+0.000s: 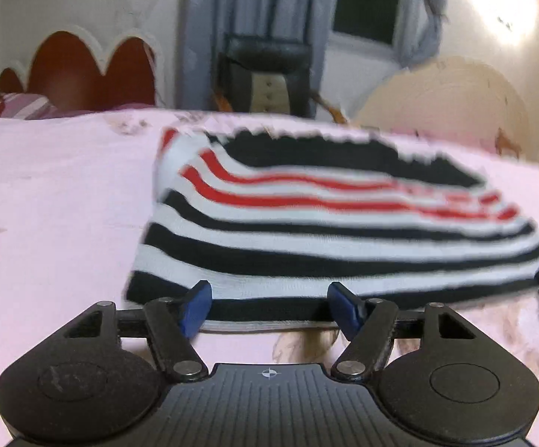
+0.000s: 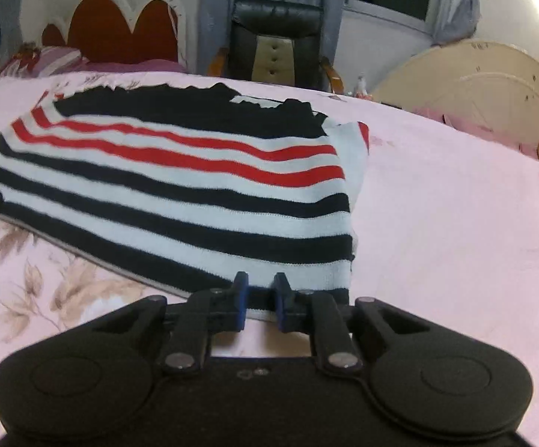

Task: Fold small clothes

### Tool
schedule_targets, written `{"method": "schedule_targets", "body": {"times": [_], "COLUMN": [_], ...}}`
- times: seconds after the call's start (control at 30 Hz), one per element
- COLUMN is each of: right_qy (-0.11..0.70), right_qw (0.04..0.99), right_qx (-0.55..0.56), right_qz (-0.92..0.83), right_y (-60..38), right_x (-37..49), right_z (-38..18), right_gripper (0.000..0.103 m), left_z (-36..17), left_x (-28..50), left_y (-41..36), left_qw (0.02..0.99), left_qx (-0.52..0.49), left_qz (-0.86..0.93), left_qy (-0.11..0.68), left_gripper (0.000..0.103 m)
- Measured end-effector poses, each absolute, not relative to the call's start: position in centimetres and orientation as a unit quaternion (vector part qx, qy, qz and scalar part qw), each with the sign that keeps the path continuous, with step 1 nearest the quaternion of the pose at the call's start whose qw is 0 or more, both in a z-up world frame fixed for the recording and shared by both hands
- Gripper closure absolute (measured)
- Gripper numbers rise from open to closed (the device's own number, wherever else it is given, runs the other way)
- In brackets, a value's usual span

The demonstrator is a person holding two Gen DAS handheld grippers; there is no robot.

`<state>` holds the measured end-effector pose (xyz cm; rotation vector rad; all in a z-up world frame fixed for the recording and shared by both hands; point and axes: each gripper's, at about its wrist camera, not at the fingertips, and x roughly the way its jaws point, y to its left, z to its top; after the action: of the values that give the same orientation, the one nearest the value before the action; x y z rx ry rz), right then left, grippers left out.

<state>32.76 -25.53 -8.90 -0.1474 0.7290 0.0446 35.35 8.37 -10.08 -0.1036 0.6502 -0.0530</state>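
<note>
A small striped knit sweater (image 1: pixel 325 223), white with black and red stripes and a black top part, lies flat on a pink bed sheet (image 1: pixel 53 205). It also shows in the right wrist view (image 2: pixel 180 186). My left gripper (image 1: pixel 269 303) is open, its blue fingertips wide apart at the sweater's near hem. My right gripper (image 2: pixel 260 294) has its blue fingertips a narrow gap apart at the near right corner of the hem. The hem edge lies between them. Whether they pinch the cloth is unclear.
The pink sheet (image 2: pixel 455 223) has a faded flower print (image 2: pixel 46 279) near the front left. A red headboard (image 2: pixel 120 29) and pillows stand far left. A black chair (image 2: pixel 273 41) and a cream footboard (image 2: pixel 485 85) stand beyond the bed.
</note>
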Motion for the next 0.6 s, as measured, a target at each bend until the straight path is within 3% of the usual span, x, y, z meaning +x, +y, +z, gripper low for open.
{"method": "schedule_targets", "body": {"times": [0.13,0.3,0.47,0.6], "right_qy": [0.339,0.341,0.333,0.317], "right_qw": [0.939,0.938,0.940,0.943], "right_qx": [-0.040,-0.011,0.030,0.049], "right_qz": [0.035,0.054,0.071,0.086], "right_y": [-25.8,-25.0,-23.9,-22.8], "right_x": [31.9,32.3,34.3,37.0], "right_z": [-7.5,-7.6,-7.7,-7.5], "right_gripper": [0.082,0.082,0.082,0.095], "left_z": [-10.3,-14.4,-15.5,-16.2], "left_x": [32.1,31.3,34.6,37.9], "left_y": [12.9,17.6,17.6,17.5], "left_qw": [0.932,0.874,0.865,0.859], "left_qx": [-0.214,-0.401,-0.436,-0.458], "left_qz": [-0.003,0.024,0.024,0.029], "left_qy": [0.294,0.274,0.247,0.226], "left_gripper": [0.034,0.035,0.035,0.039]}}
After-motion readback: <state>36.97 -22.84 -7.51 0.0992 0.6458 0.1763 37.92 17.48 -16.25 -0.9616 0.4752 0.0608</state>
